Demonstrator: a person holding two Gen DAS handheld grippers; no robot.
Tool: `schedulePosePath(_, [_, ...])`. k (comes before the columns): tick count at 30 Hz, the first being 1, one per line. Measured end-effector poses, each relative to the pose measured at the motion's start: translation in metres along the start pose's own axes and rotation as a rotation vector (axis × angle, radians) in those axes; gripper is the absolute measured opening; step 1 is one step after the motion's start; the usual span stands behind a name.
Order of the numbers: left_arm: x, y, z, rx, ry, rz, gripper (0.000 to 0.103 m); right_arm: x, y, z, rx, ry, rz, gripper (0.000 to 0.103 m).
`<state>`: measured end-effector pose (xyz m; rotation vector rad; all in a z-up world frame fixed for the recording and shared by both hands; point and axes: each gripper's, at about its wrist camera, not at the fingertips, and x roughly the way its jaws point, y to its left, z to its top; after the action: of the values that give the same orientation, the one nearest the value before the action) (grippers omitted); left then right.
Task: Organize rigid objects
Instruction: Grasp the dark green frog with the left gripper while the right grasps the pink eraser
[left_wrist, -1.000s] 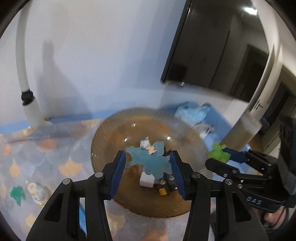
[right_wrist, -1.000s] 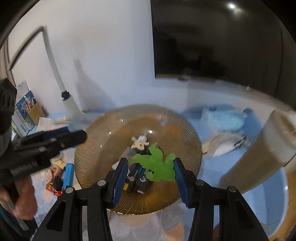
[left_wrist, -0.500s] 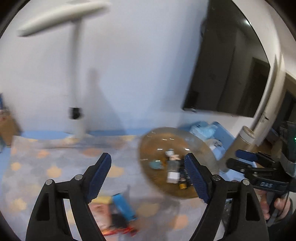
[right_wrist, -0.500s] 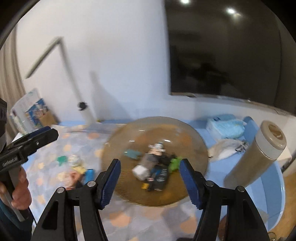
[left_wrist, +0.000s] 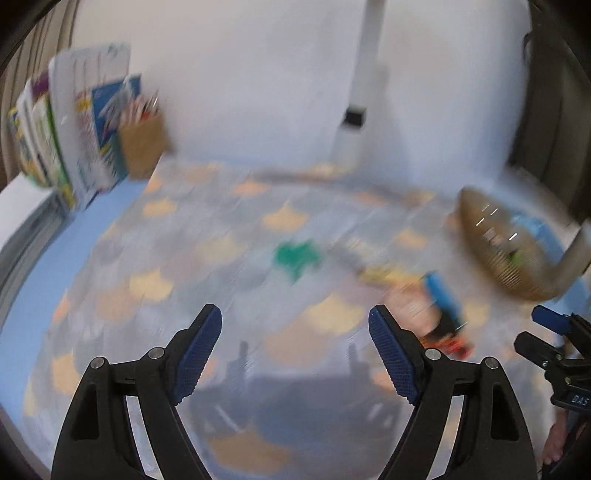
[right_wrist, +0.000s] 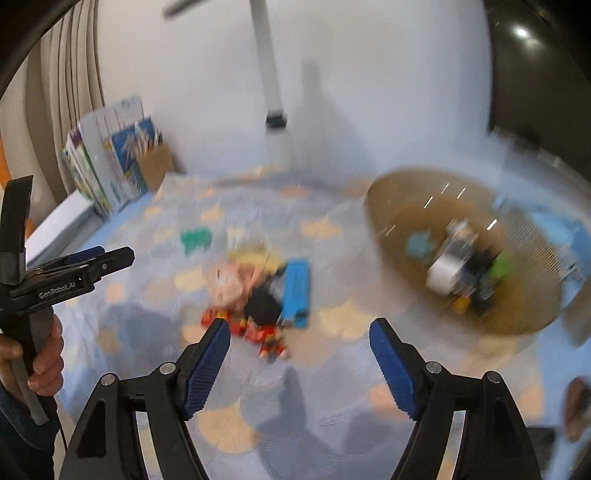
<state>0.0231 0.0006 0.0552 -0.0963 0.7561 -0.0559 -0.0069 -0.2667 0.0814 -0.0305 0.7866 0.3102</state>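
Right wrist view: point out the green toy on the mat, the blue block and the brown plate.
Green toy (right_wrist: 195, 238), right wrist view, middle of its body.
Blue block (right_wrist: 295, 291), right wrist view, centre of its top face.
Brown plate (right_wrist: 391, 206), right wrist view, bare ribbed rim at upper left.

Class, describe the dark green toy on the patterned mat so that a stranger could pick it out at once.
Start at the big brown ribbed plate on the right of the patterned mat. To its left lies a cluster of toys around a blue block. Beyond that cluster, alone on bare mat, sits the dark green toy: small, flat, teal-green and jagged-edged, unlike the lime green piece on the plate.
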Motion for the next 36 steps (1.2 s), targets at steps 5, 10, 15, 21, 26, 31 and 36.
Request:
schedulePosePath(5, [0.023, 0.014, -0.017, -0.002, 0.025, 0.035, 0.081, 0.030, 0.001, -0.018, -0.005, 0.025, -0.018, 0.076])
schedulePosePath(10, [0.022, 0.013, -0.021, -0.001, 0.024, 0.032, 0.081, 0.034, -0.003, -0.022, 0.013, 0.023, -0.032, 0.076])
schedulePosePath(15, [0.025, 0.013, -0.018, 0.006, 0.056, 0.013, 0.081, 0.034, -0.010, -0.019, 0.039, 0.039, -0.003, 0.076])
schedulePosePath(21, [0.020, 0.013, 0.023, 0.109, 0.049, -0.017, 0.081, 0.026, 0.020, 0.014, -0.054, 0.065, 0.085, 0.076])
schedulePosePath(26, [0.064, 0.015, 0.050, 0.190, 0.131, -0.064, 0.081, 0.056, 0.060, 0.041, -0.193, 0.099, 0.084, 0.062])
schedulePosePath(31, [0.097, 0.005, 0.056, 0.246, 0.168, -0.105, 0.081, 0.089, 0.069, 0.049, -0.224, 0.142, 0.087, 0.061])
schedulePosePath(36, [0.117, -0.002, 0.059, 0.261, 0.187, -0.122, 0.074, 0.100, 0.071, 0.052, -0.245, 0.156, 0.087, 0.054])
